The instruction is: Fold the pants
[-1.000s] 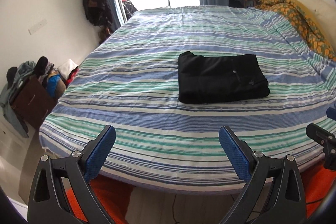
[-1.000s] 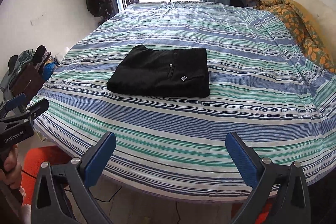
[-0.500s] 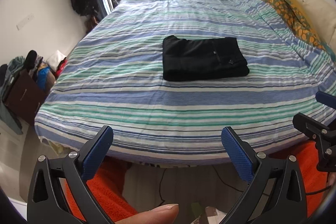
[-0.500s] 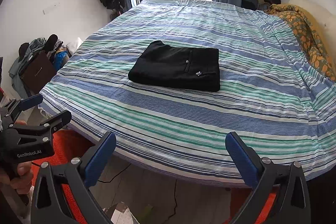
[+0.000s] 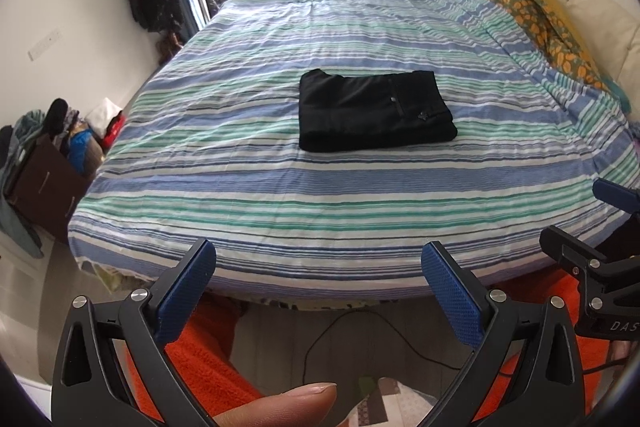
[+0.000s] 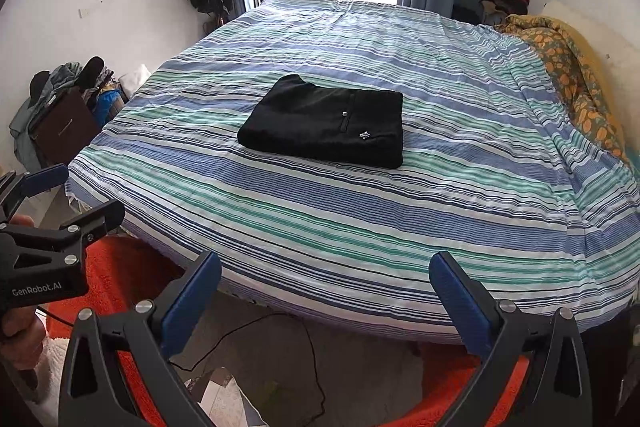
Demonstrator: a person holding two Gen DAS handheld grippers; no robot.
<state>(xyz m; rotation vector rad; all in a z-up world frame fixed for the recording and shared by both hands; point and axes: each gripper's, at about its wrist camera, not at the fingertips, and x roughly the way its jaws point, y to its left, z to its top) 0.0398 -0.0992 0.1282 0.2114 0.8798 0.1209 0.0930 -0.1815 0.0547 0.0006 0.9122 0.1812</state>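
Observation:
Black pants (image 5: 374,109) lie folded into a compact rectangle in the middle of the striped bed (image 5: 320,211); they also show in the right wrist view (image 6: 328,121). My left gripper (image 5: 318,259) is open and empty, held off the bed's near edge, well short of the pants. My right gripper (image 6: 324,269) is open and empty too, also back beyond the bed's (image 6: 400,227) near edge. Each gripper shows at the side of the other's view.
An orange-patterned quilt (image 5: 536,15) lies along the bed's right side. A pile of clothes and a brown box (image 5: 44,163) stand on the floor at left. An orange rug (image 6: 120,279) and a black cable (image 6: 280,339) lie on the floor below the grippers.
Both grippers have drawn back from the bed, so its near edge and the floor now show. The pants have not moved. Both stay open.

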